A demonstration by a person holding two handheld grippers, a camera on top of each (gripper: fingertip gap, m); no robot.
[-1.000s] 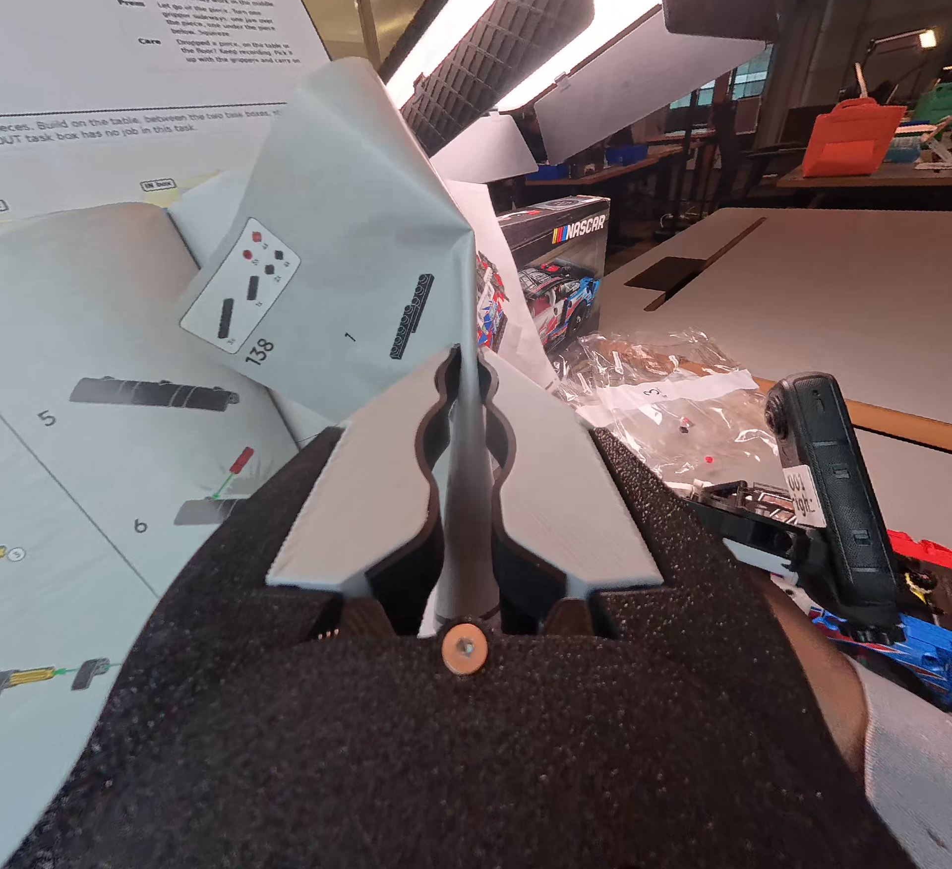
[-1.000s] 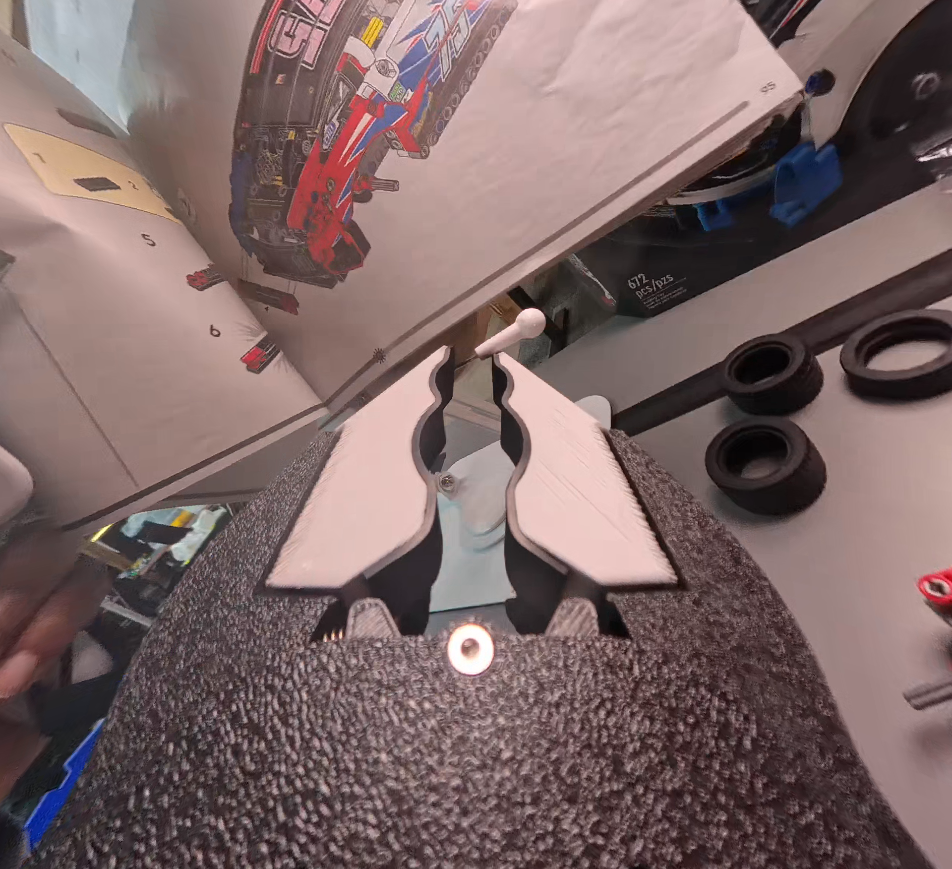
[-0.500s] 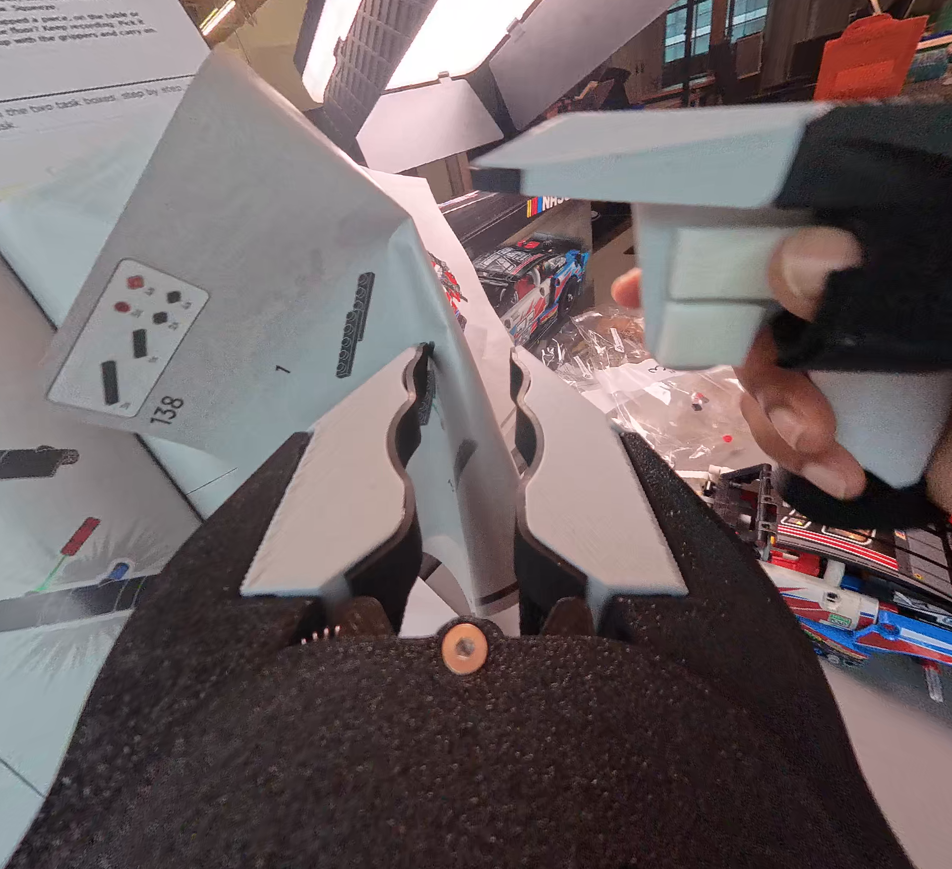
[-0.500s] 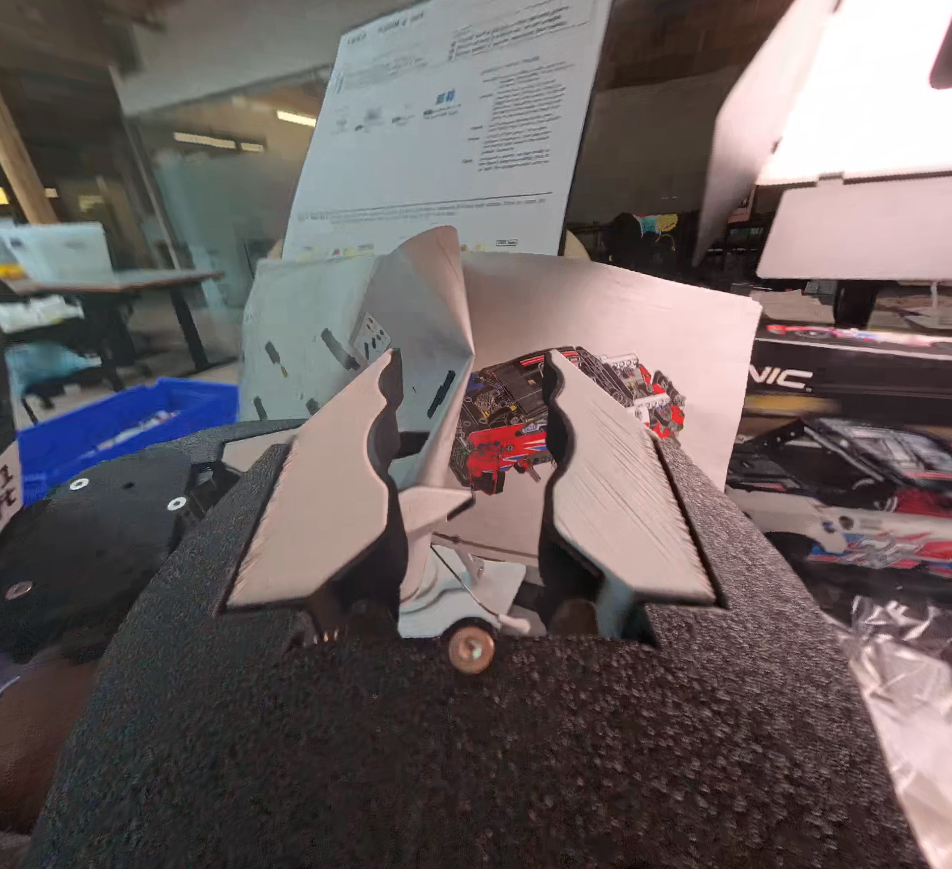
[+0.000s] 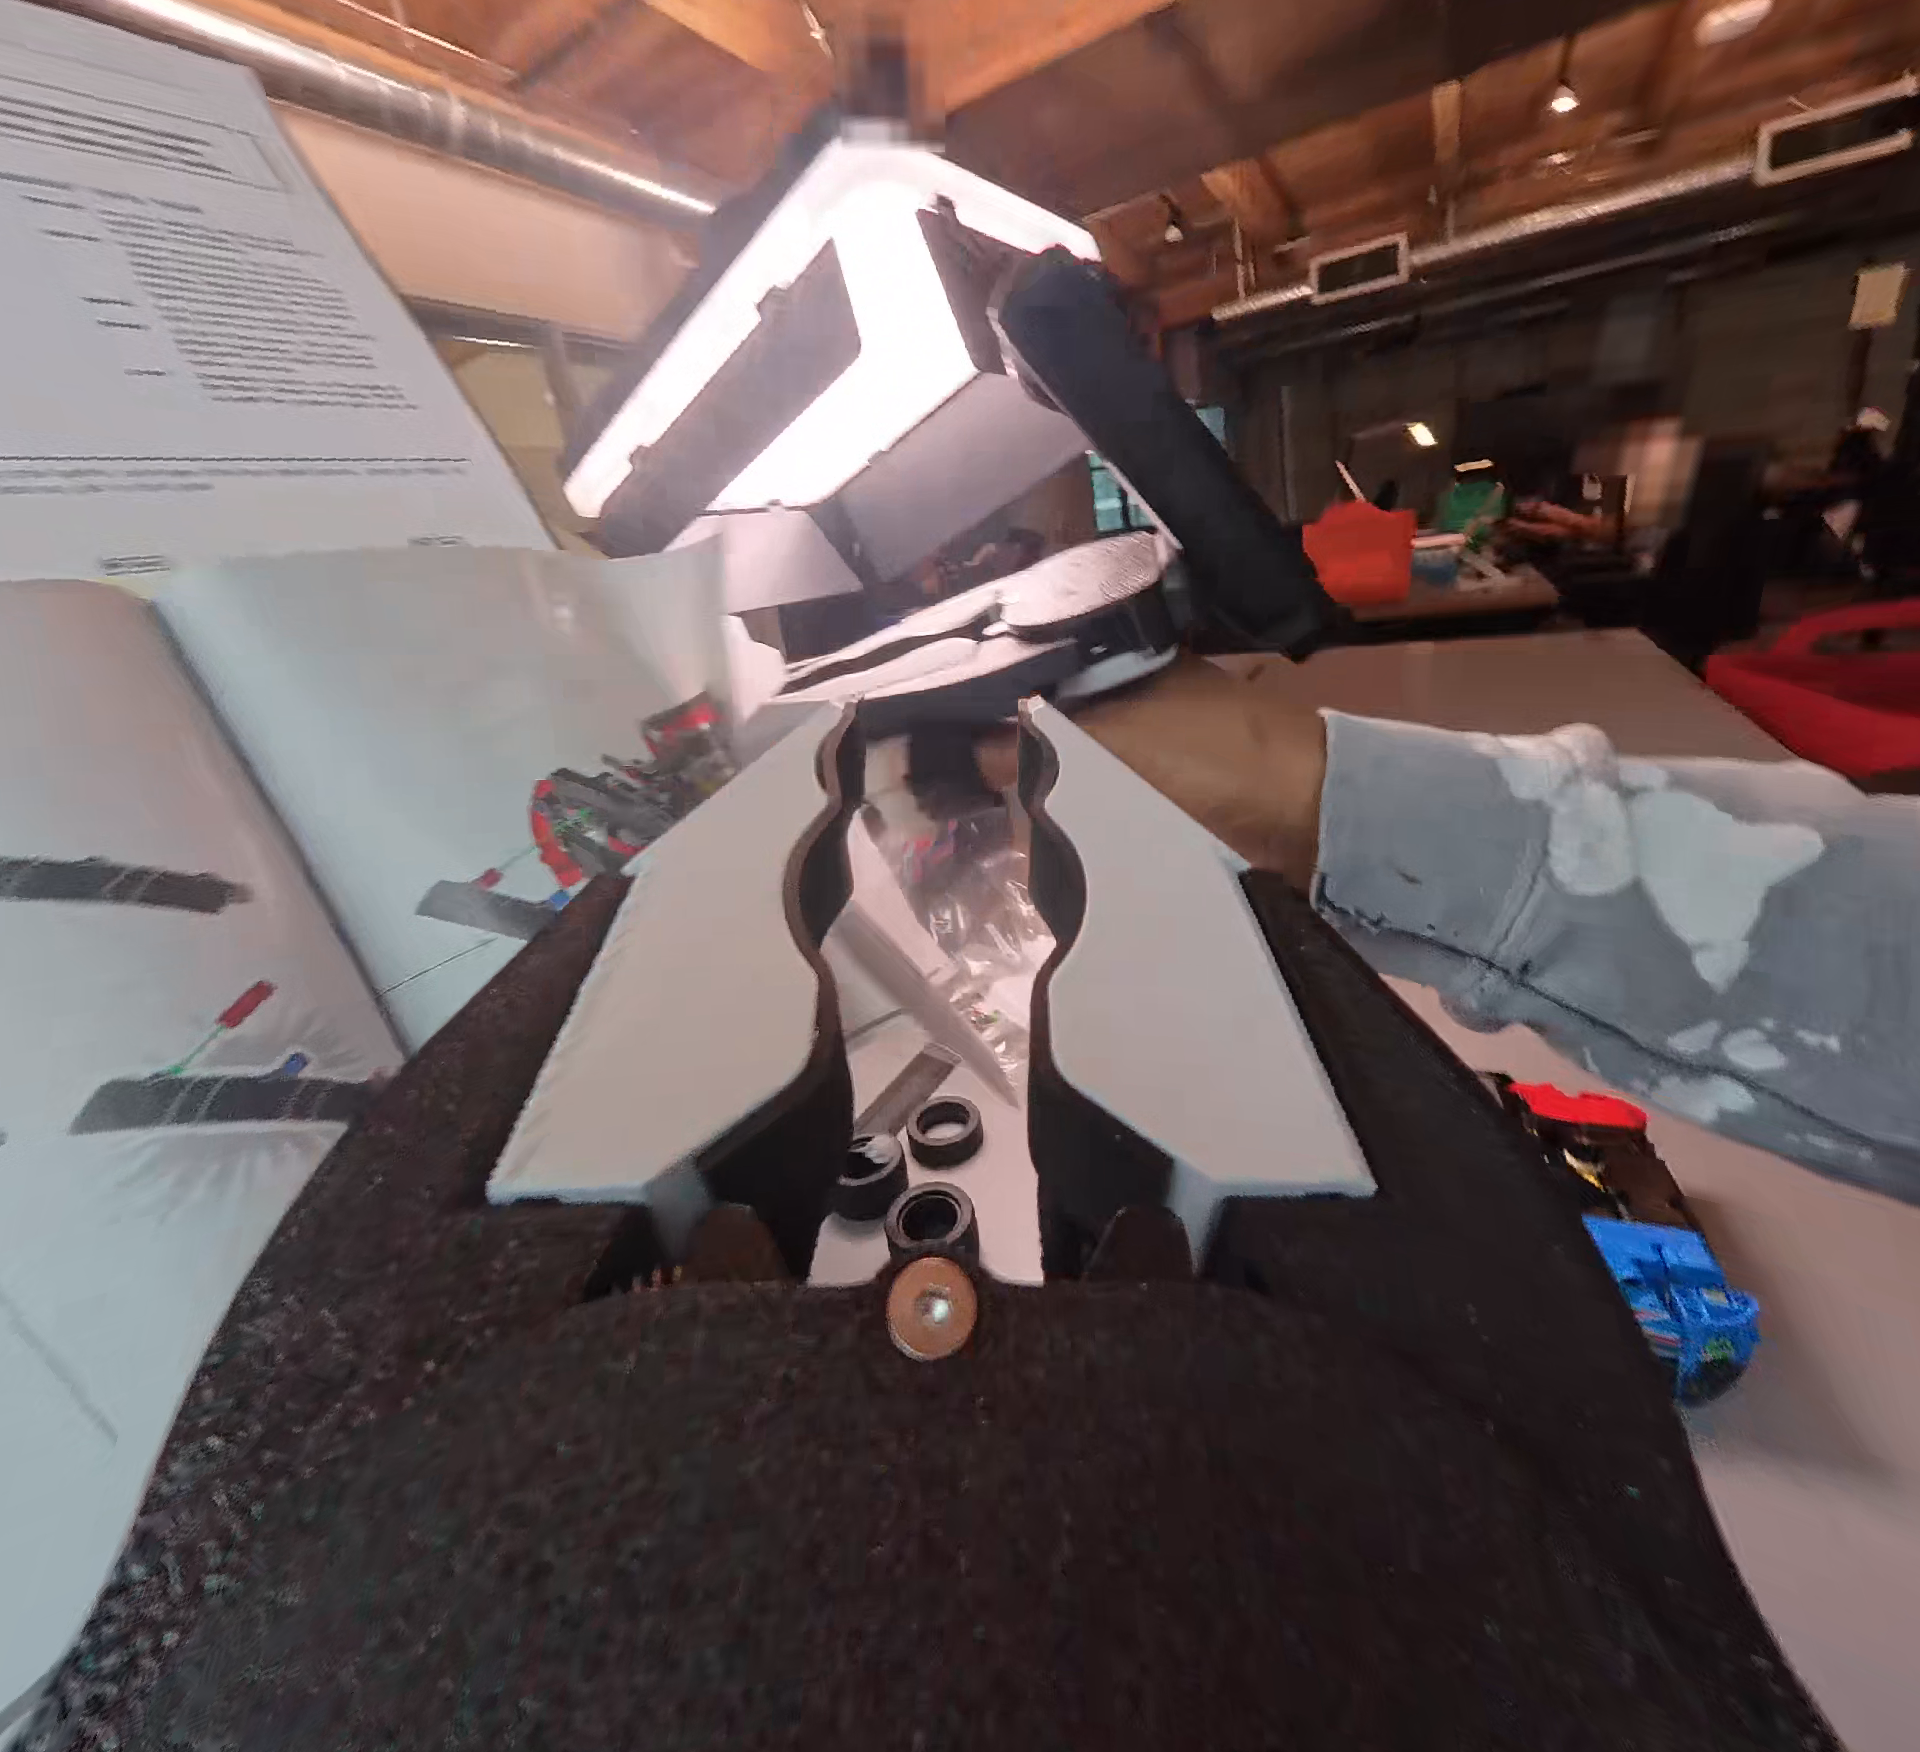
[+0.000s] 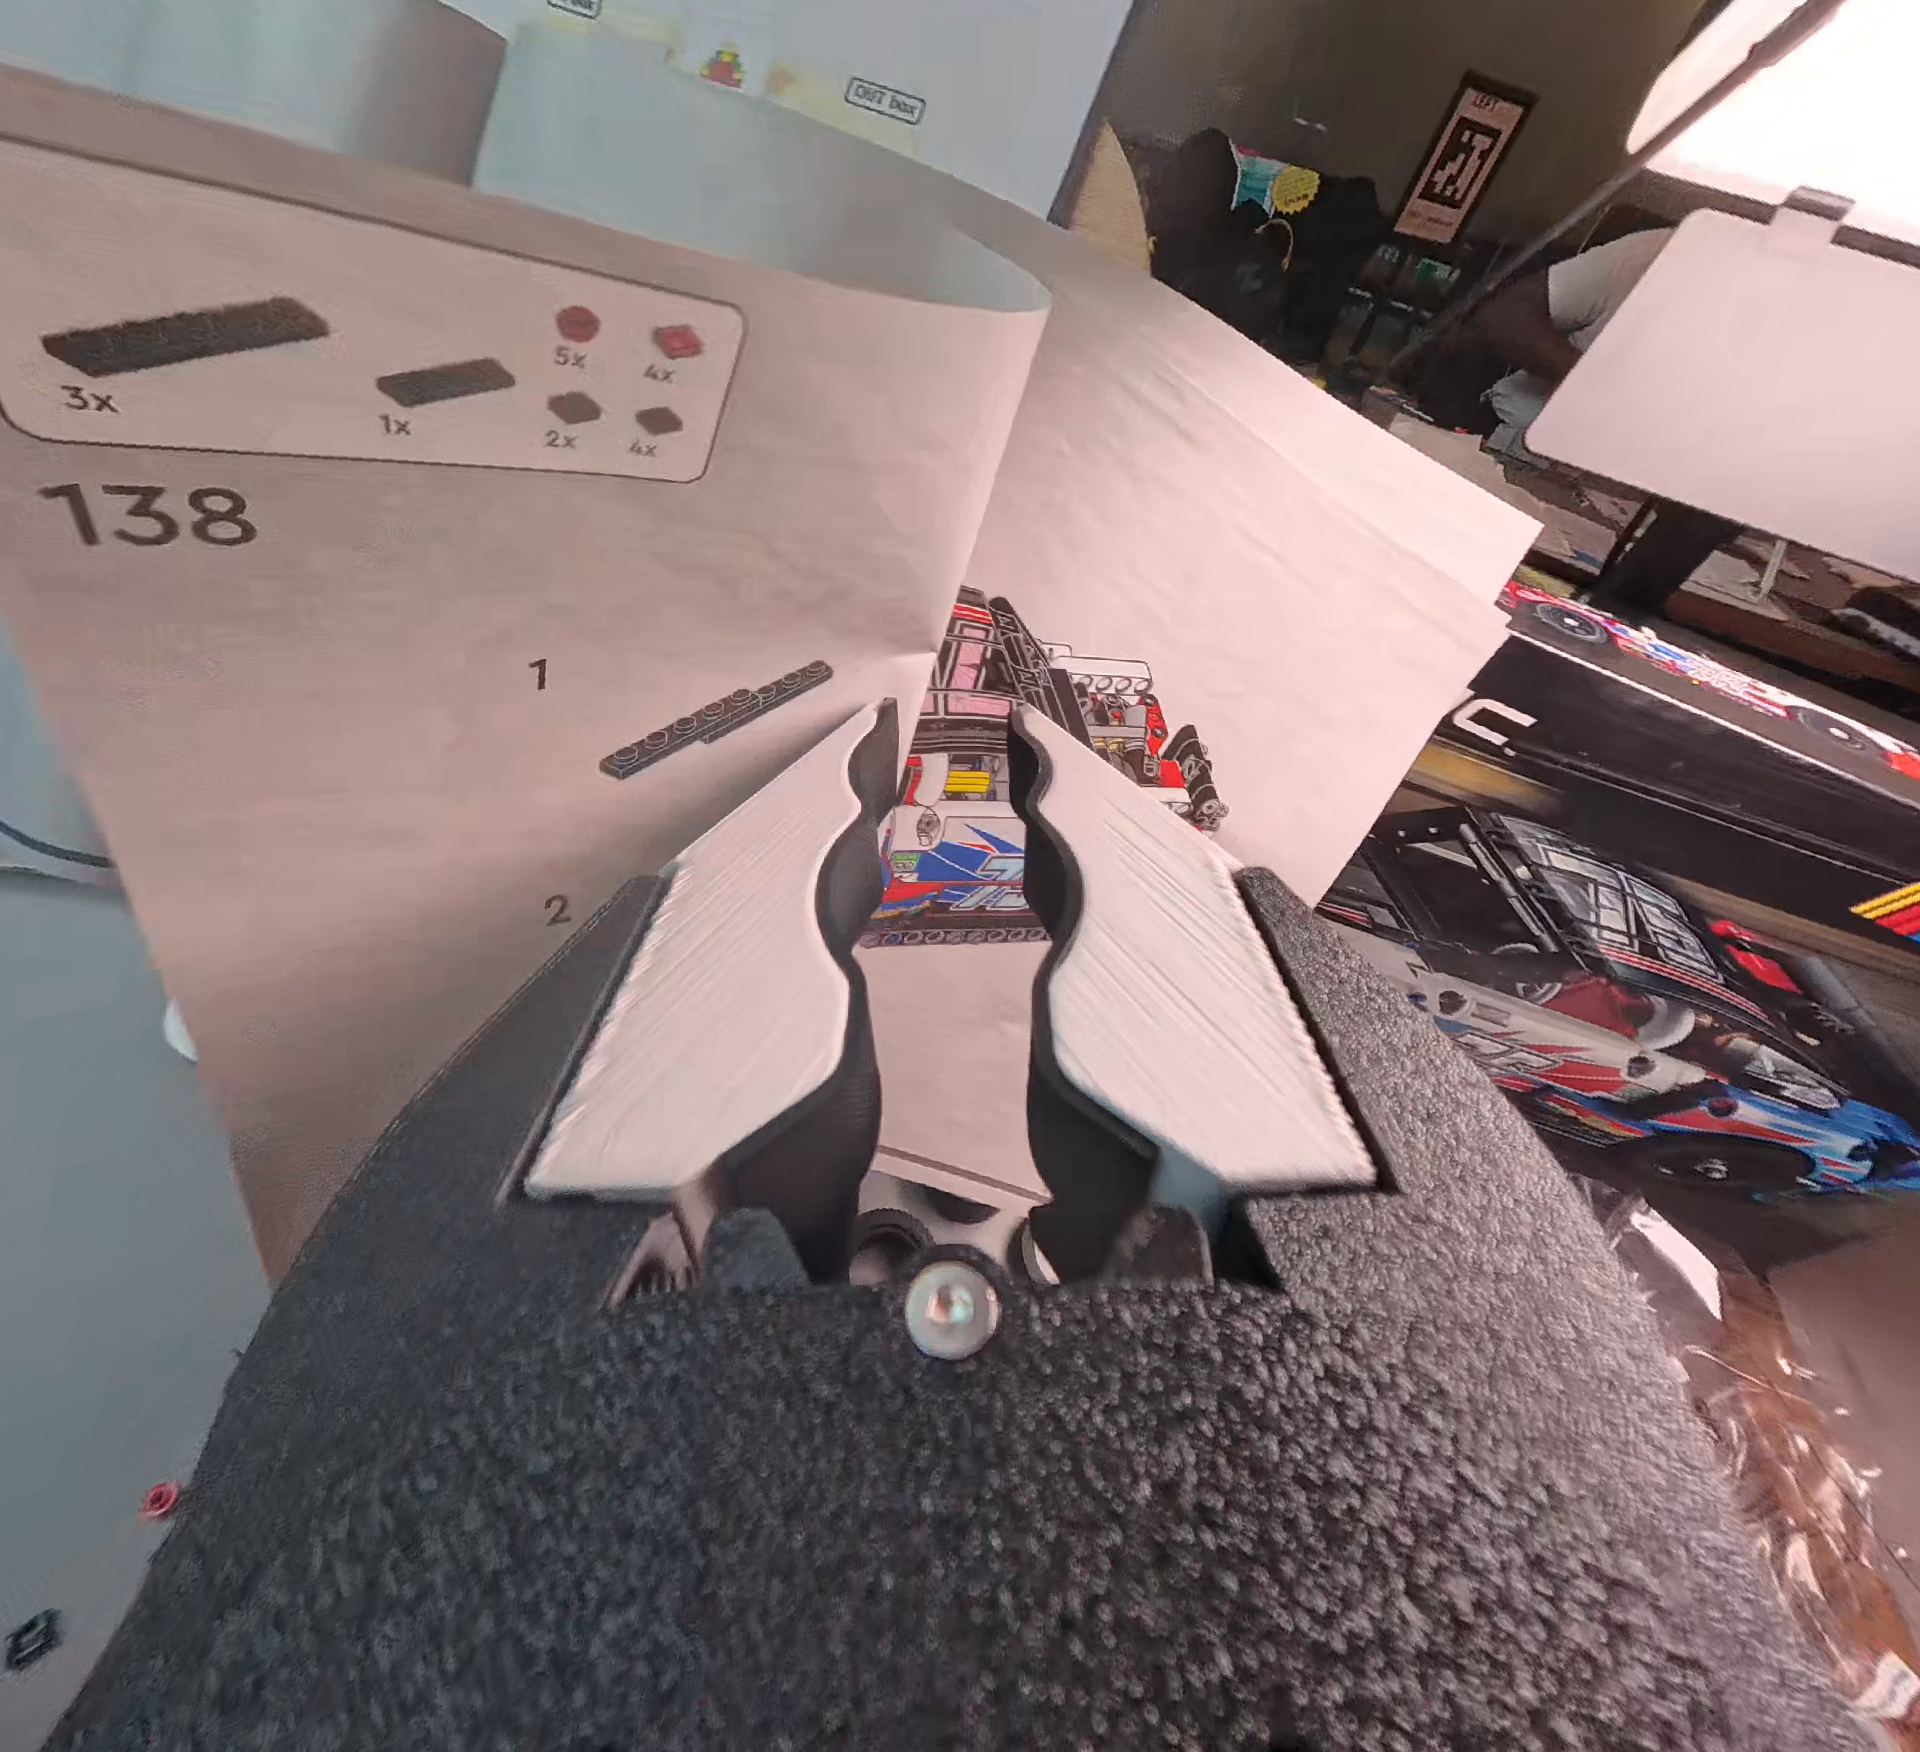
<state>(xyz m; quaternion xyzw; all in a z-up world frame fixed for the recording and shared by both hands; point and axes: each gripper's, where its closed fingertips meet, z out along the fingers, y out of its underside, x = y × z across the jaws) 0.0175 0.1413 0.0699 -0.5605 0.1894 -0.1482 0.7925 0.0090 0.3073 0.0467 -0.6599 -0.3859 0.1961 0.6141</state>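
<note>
Both wavy-edged grey tools, left (image 5: 940,715) and right (image 6: 951,720), gape empty near the curling paper booklet (image 6: 520,580).

Bright, blown-out lamp panel (image 5: 831,372) overhead; glare whites it out. Beneath it, booklet pages (image 6: 520,611) smear with motion blur. Hall behind the lamp dim. Wide-angle bending at edges.

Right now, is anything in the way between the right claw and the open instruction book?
Nothing visible is. The right claw is open and empty, and the instruction book stands with its pages straight ahead of the tips.
</note>
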